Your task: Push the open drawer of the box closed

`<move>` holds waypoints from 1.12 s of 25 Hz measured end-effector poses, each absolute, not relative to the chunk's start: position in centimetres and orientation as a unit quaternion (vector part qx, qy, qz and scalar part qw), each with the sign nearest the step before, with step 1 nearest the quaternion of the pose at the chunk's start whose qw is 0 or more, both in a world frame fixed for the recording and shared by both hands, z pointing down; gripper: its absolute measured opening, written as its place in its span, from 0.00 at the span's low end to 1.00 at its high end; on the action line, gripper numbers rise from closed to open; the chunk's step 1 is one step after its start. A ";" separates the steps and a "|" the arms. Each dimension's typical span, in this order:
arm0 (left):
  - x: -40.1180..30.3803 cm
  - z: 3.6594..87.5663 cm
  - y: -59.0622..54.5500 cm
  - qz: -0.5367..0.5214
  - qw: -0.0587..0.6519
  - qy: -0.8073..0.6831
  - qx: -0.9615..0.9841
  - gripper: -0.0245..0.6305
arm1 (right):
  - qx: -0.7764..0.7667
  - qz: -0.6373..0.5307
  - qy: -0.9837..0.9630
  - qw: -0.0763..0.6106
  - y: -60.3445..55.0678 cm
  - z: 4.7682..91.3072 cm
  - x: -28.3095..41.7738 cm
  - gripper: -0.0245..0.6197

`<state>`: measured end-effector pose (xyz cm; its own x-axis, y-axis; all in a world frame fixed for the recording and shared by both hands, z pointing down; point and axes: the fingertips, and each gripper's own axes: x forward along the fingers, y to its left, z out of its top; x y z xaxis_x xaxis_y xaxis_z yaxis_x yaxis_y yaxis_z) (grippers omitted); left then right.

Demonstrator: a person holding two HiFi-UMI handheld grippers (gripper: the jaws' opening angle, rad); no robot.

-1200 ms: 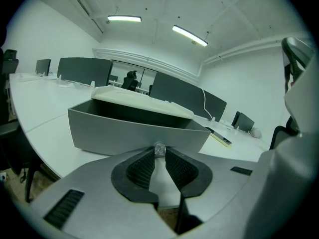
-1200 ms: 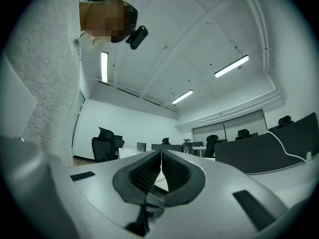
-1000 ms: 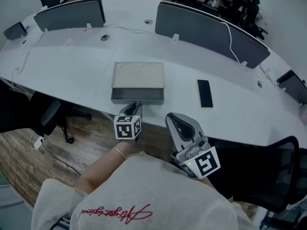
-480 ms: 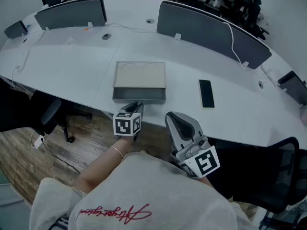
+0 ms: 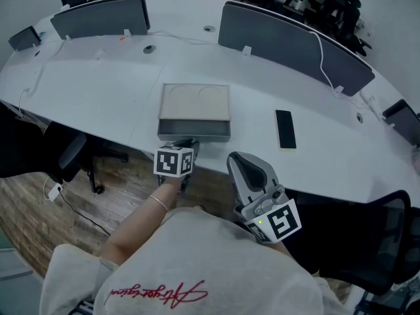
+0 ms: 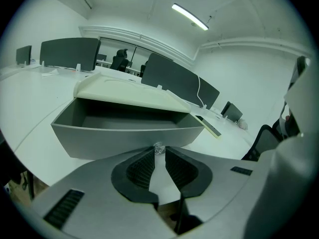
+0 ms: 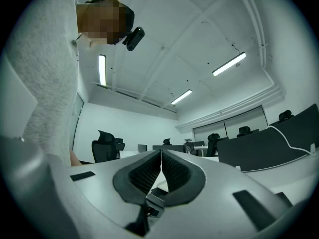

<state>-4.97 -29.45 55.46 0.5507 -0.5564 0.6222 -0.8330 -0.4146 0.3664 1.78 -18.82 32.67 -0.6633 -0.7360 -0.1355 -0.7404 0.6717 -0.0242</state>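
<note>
**A:** What do we have across the frame?

**B:** We see a broad, curved white worktop. Grey divider screens stand along its far side.

**A:** And the box?

**B:** We find the beige-topped box near the worktop's front edge. Its grey drawer is drawn out toward the person and stands open. From the left gripper view we look over the front panel into its grey inside.

**A:** Where do we place the grippers?

**B:** The right gripper hangs off the worktop's edge, to the right of the box and apart from it. Its jaws are clenched together with nothing between them, and they point out at the room. The left gripper sits at the drawer's front panel, near its middle.

**A:** Anything smaller?

**B:** We note a dark phone lying flat on the worktop, to the right of the box and well apart from it. Smallest of all is a little clear knob on the drawer front, and the left jaws are nipped onto it at their tips
</note>
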 end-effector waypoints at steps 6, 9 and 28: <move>-4.6 55.3 -29.5 0.212 0.347 -0.402 0.820 0.16 | -0.404 0.015 0.912 0.068 -18.8 32.7 1.6 0.07; -4.3 55.3 -29.6 0.209 0.352 -0.402 0.819 0.16 | -0.403 0.011 0.913 0.070 -18.8 32.8 1.5 0.07; -4.4 55.4 -30.7 0.181 0.367 -0.427 0.806 0.16 | -0.396 0.008 0.915 0.072 -18.5 32.9 1.4 0.07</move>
